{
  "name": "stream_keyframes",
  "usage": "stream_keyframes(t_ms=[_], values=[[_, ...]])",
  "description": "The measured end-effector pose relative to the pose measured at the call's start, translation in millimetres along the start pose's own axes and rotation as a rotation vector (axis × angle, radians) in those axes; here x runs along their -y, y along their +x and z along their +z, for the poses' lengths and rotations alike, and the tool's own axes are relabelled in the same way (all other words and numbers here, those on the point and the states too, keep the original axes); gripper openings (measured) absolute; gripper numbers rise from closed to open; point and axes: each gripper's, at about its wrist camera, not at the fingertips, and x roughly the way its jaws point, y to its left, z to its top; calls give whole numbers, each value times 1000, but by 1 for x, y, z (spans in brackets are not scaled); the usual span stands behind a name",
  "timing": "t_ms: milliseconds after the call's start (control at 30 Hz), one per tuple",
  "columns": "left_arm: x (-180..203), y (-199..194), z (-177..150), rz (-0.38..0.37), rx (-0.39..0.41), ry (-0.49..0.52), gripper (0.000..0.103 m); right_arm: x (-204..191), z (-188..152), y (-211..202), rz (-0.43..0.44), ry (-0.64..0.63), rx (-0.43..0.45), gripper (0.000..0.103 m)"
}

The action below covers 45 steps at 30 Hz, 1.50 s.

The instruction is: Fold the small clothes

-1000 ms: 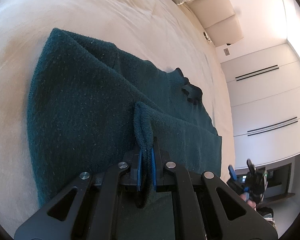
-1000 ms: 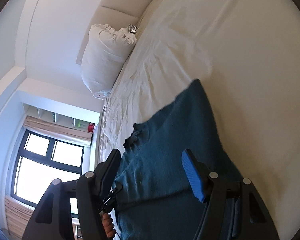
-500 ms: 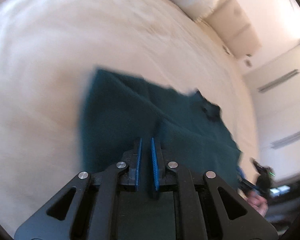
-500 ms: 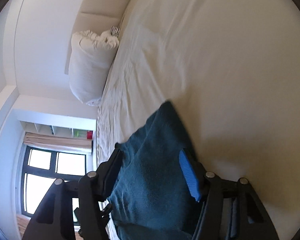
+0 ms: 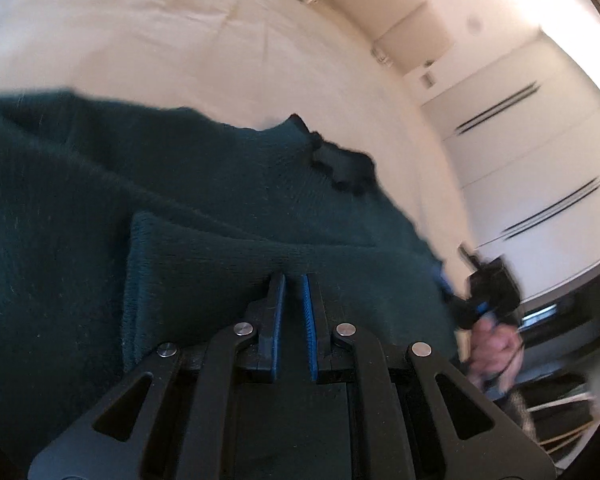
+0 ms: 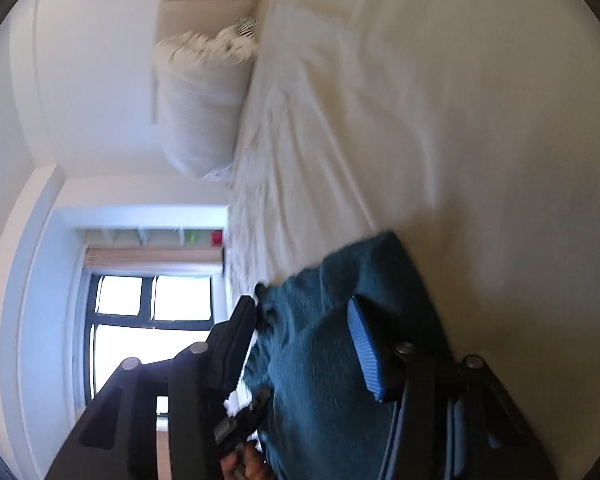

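Observation:
A dark teal knitted garment (image 5: 204, 208) lies on the cream bed sheet (image 5: 180, 40), with a folded sleeve or edge (image 5: 168, 256) lying on top. My left gripper (image 5: 294, 280) hovers over it with its jaws nearly closed and a narrow empty gap between them. In the right wrist view the same garment (image 6: 332, 360) lies under my right gripper (image 6: 300, 312), whose jaws stand wide open and empty. The right gripper and the hand holding it also show in the left wrist view (image 5: 488, 296), at the garment's right edge.
A white pillow (image 6: 200, 100) leans on the padded headboard (image 5: 404, 24). White wardrobe doors (image 5: 540, 152) stand beyond the bed. A window (image 6: 152, 320) and shelves (image 6: 152, 236) are on the other side.
My left gripper has let go of the folded edge it held, which now lies on the garment, and it has drawn back. The right gripper stayed open and shifted over the garment.

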Motion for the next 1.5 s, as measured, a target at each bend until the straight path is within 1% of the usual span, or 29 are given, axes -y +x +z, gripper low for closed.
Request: stream_keyframes(t_ms=[67,133,200,267,300,333,367,400,433,467,500,533,567,600,633,700,733,767,833,867,900,933,967,1000,1133,1200,1333,1400,1500], values=[[-4,0,0,-18,5,-2,9,0,-10,-9,4,-25,-44,52],[-1,1,0,-3,4,17,9,0,-24,-16,8,-38,-79,53],[1,1,3,1,4,12,9,-2,-39,-24,-9,-44,-100,56],[3,-5,3,17,12,-1,9,-9,-54,-31,-47,-82,-122,58],[0,-10,0,25,20,2,9,-16,-64,-37,-46,-103,-115,62],[2,-14,-2,38,31,11,9,-21,-68,-39,-20,-122,-110,65],[4,-15,-6,52,33,21,9,-26,-74,-42,11,-155,-100,75],[3,-15,-7,61,26,23,9,-26,-78,-40,-15,-181,-95,79],[-2,-14,-8,54,18,14,9,-22,-80,-36,-58,-193,-102,76],[-9,-15,-9,23,23,-6,9,-16,-80,-31,-87,-196,-116,66],[-15,-17,-9,-5,29,-29,9,-10,-79,-29,-100,-191,-113,52],[-20,-23,-11,-16,32,-46,9,-7,-77,-33,-104,-159,-97,49],[-21,-29,-12,-13,37,-58,9,-4,-76,-38,-93,-118,-90,51],[-21,-36,-15,2,40,-55,9,-5,-80,-48,-83,-94,-79,57],[-20,-42,-18,22,41,-50,9,-11,-84,-56,-96,-113,-64,59],[-17,-65,-31,56,53,-32,9,-25,-101,-74,-120,-170,-42,71],[-16,-82,-41,62,72,-24,10,-33,-112,-83,-131,-202,-38,73],[-17,-97,-51,76,89,-28,14,-40,-123,-90,-146,-234,-30,75],[-24,-129,-75,113,131,-56,31,-45,-145,-107,-188,-294,-24,75],[-27,-142,-85,127,147,-71,57,-45,-154,-113,-209,-316,-28,75],[-30,-160,-101,154,177,-92,71,-47,-167,-119,-246,-347,-29,75],[-31,-179,-118,175,220,-102,82,-45,-175,-122,-269,-362,-27,75],[-33,-196,-131,180,241,-105,83,-43,-184,-129,-283,-373,-26,75],[-33,-202,-142,184,235,-107,83,-41,-194,-135,-287,-380,-26,75],[-30,-207,-183,228,150,-104,83,-38,-219,-153,-325,-384,-4,75],[-28,-207,-202,228,99,-81,83,-41,-228,-158,-340,-402,4,75],[-29,-213,-232,222,46,-88,82,-37,-251,-168,-381,-439,-27,75],[-32,-233,-251,210,26,-80,79,-30,-262,-174,-396,-433,-48,75],[-28,-240,-267,222,-19,-54,73,-18,-272,-177,-409,-409,-63,75]])
